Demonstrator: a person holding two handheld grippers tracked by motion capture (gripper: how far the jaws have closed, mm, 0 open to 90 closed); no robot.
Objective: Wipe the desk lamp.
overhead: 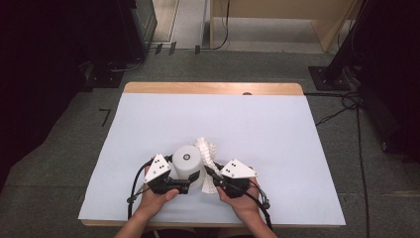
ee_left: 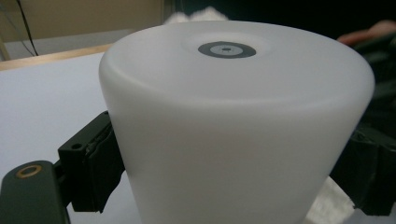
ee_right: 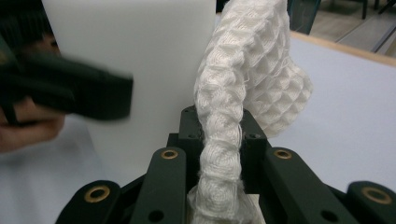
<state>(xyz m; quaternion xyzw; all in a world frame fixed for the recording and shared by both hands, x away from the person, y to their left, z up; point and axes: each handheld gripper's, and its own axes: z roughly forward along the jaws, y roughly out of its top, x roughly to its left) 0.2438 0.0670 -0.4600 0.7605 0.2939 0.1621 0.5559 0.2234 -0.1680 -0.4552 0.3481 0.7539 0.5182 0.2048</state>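
Note:
A white frosted cup (overhead: 188, 163) stands upside down near the table's front edge, a grey ring mark (ee_left: 227, 50) on its upturned base. My left gripper (overhead: 187, 184) is shut on the cup (ee_left: 233, 140), one black pad (ee_left: 95, 165) pressing each side. A white waffle-weave cloth (overhead: 207, 151) rises just right of the cup. My right gripper (overhead: 214, 174) is shut on the cloth (ee_right: 233, 116), which bunches up between its jaws and leans against the cup (ee_right: 130, 60).
A pale sheet (overhead: 257, 134) covers the wooden table (overhead: 213, 88). Cables trail from both grippers toward the front edge. Dark equipment and floor cables surround the table.

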